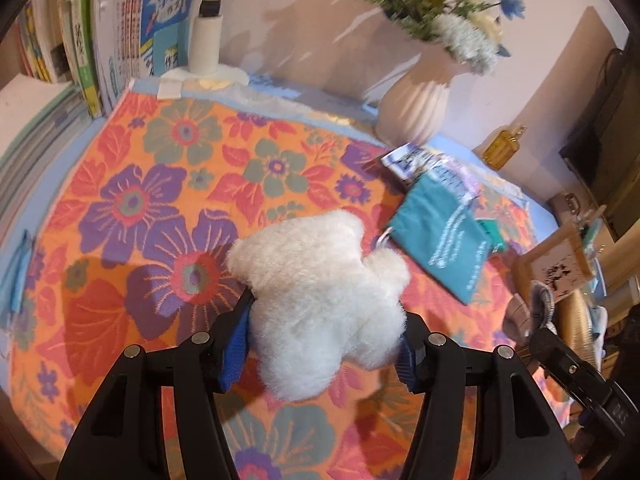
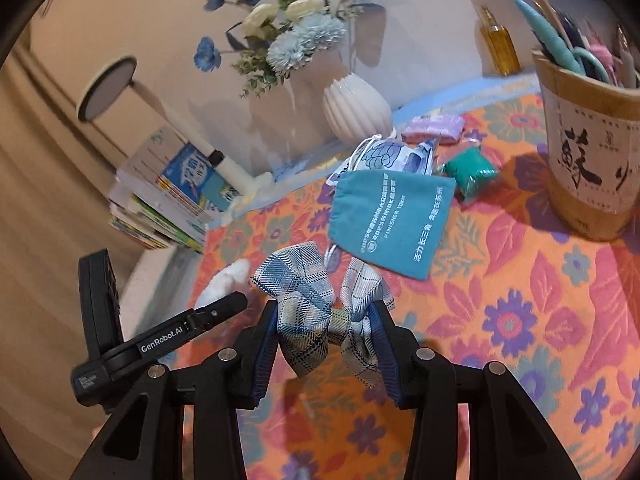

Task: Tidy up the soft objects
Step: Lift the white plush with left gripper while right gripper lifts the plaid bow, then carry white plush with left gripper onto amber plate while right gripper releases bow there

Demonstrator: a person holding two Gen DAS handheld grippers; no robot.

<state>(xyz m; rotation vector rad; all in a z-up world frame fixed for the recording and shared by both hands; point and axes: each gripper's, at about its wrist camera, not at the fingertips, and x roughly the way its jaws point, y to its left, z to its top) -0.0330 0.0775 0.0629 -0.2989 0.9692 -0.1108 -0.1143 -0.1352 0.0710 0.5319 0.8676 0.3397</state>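
My left gripper (image 1: 324, 340) is shut on a white fluffy plush toy (image 1: 320, 300) and holds it above the flowered cloth (image 1: 160, 208). My right gripper (image 2: 326, 340) is shut on a blue plaid bow (image 2: 320, 316), held above the same cloth (image 2: 500, 320). The plush (image 2: 226, 282) and the left gripper (image 2: 192, 326) also show at the left of the right wrist view. A teal drawstring pouch (image 2: 390, 218) lies on the cloth beyond the bow; it also shows in the left wrist view (image 1: 444, 232). The right gripper's body (image 1: 576, 376) shows at the right edge there.
Behind the pouch lie a blue-white packet (image 2: 394, 158), a purple pack (image 2: 434, 128) and a green bundle (image 2: 470, 172). A white ribbed vase (image 2: 356, 110) with flowers stands at the back. A bamboo pen holder (image 2: 588, 152) stands right. Books (image 2: 168, 200) are stacked left.
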